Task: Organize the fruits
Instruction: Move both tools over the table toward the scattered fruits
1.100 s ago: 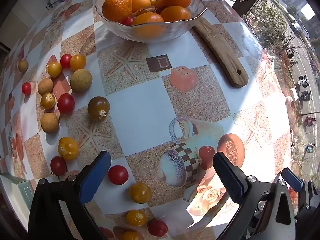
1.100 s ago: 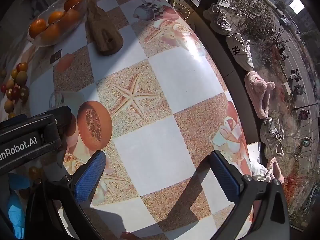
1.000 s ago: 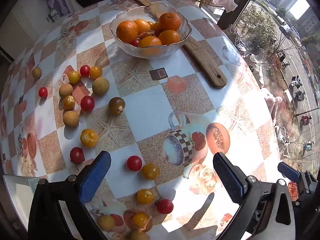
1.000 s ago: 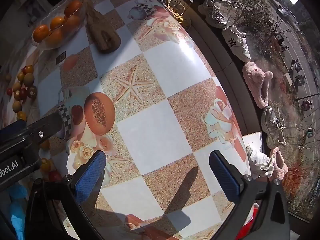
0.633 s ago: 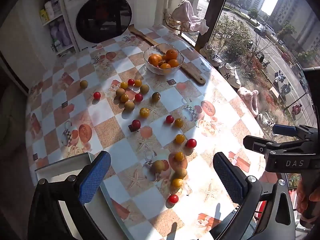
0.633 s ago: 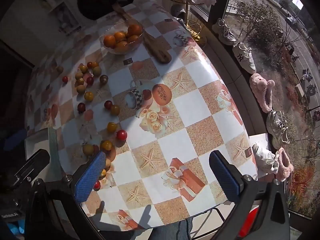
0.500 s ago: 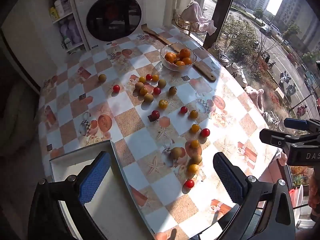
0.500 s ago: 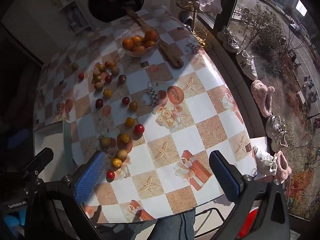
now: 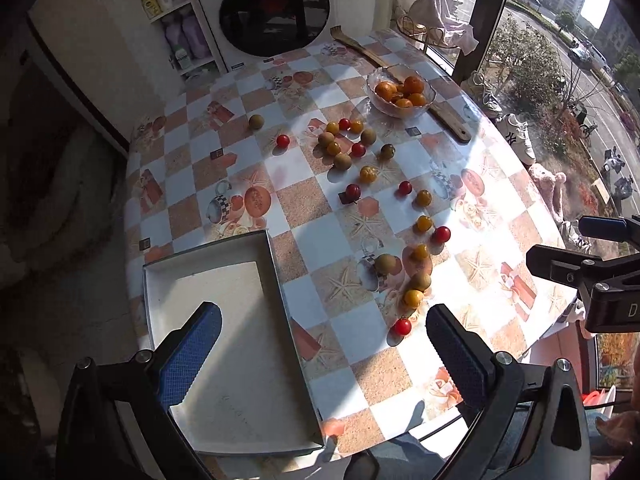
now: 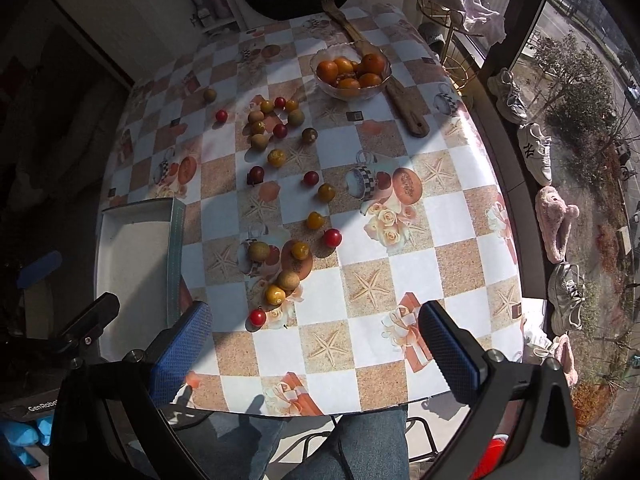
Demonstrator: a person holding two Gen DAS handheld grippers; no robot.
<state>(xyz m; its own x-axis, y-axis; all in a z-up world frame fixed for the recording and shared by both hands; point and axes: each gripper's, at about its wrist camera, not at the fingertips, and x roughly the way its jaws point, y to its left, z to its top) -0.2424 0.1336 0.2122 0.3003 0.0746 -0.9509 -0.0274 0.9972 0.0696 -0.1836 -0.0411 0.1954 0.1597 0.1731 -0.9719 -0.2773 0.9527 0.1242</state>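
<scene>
Several small red, yellow and brown fruits lie scattered over the checkered tablecloth; the nearest is a red tomato (image 9: 401, 325) (image 10: 257, 317). A glass bowl of oranges (image 9: 401, 92) (image 10: 351, 70) stands at the far side. A shallow white tray (image 9: 224, 312) (image 10: 132, 264) rests on the near left corner. My left gripper (image 9: 320, 354) hovers open high above the tray's right edge. Held open too, my right gripper (image 10: 314, 346) hangs above the table's near edge. Neither holds anything.
A long wooden board (image 9: 448, 118) (image 10: 404, 108) lies beside the bowl. A washing machine (image 9: 276, 4) stands behind the table. The person's jeans (image 10: 352, 440) show below the near edge. Shoes and slippers (image 10: 556, 220) lie on the floor by the window at right.
Both grippers have pulled far up and back from the table surface, so the whole table, tray and washing machine have come into view. Both stayed open; no fruit has moved.
</scene>
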